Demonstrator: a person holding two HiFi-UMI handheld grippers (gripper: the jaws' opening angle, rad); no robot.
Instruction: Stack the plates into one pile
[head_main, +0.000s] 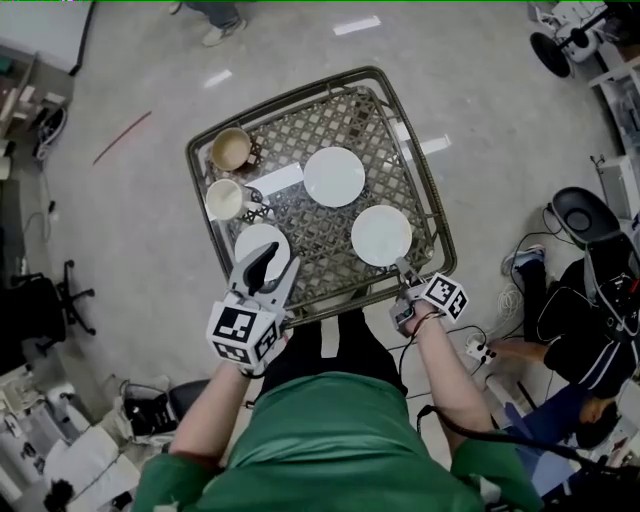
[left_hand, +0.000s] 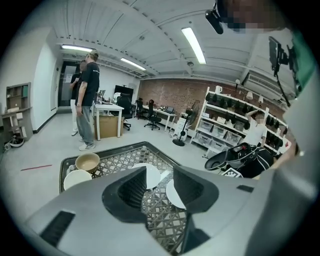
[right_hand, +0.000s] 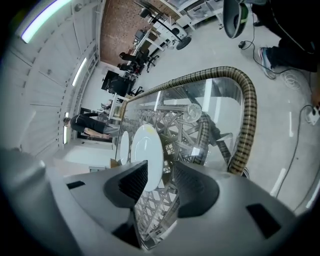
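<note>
Three white plates lie apart on the lattice-top table: a far plate, a right plate and a near-left plate. My left gripper hovers over the near-left plate, open and empty. In the left gripper view the gripper looks past its jaws at the far plate and the right plate. My right gripper sits at the table's near right corner, by the right plate's near edge. In the right gripper view the gripper is open, with that plate just ahead and untouched.
A tan bowl and a white cup stand at the table's left side. The table has a raised woven rim. A person sits on the floor at right among cables. Another person stands beyond the table.
</note>
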